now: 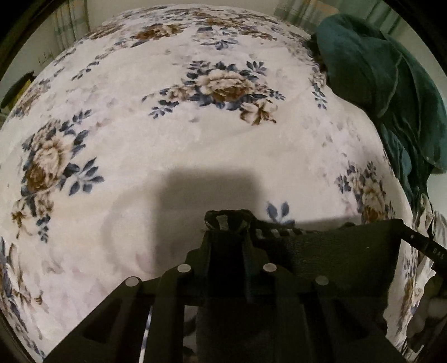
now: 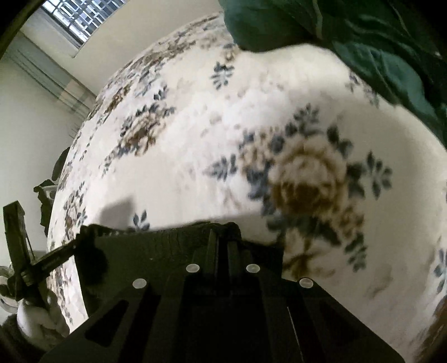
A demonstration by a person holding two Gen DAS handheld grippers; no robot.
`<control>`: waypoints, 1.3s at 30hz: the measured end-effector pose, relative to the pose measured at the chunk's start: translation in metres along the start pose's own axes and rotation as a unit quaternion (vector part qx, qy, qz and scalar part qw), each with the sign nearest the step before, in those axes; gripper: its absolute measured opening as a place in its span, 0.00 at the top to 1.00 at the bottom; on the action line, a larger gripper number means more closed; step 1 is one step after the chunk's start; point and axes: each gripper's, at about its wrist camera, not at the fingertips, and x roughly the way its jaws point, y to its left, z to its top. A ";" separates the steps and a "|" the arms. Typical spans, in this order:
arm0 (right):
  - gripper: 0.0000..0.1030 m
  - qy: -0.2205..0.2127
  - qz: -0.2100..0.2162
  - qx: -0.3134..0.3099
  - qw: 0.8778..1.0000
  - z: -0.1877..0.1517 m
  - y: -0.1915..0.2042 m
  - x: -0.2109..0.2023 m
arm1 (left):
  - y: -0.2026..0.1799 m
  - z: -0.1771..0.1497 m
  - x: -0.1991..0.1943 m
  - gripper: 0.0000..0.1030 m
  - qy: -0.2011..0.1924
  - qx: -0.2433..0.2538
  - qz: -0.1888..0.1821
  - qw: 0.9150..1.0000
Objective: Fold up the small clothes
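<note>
Both grippers are pinching one dark garment (image 1: 335, 251) by its upper edge: the left hand-held gripper (image 1: 227, 220) is clamping a bunched corner with a checked trim, the right hand-held gripper (image 2: 223, 231) is closing tight on the opposite corner, and the cloth is stretching between them just above the bed, at 6 o'clock in both views. Folding is looking barely begun, with the piece only gripped and spread and no crease showing yet. A cream floral blanket (image 1: 167, 139) is covering the bed, a green quilt (image 1: 377, 69) is bunching at 2 o'clock, and a barred window (image 2: 78, 16) is showing at 11 o'clock.
</note>
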 end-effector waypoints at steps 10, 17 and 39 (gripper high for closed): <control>0.93 0.130 -0.019 0.035 0.991 0.023 -0.021 0.082 | 0.029 0.015 0.032 0.62 0.065 -0.079 -0.038 0.994; 0.41 0.142 0.047 0.110 0.983 -0.012 -0.068 0.010 | 0.029 -0.043 -0.032 0.38 0.056 -0.064 0.034 0.996; 0.78 0.154 0.031 0.212 0.965 -0.170 -0.082 -0.028 | 0.025 -0.267 0.001 0.00 0.152 -0.146 0.150 0.966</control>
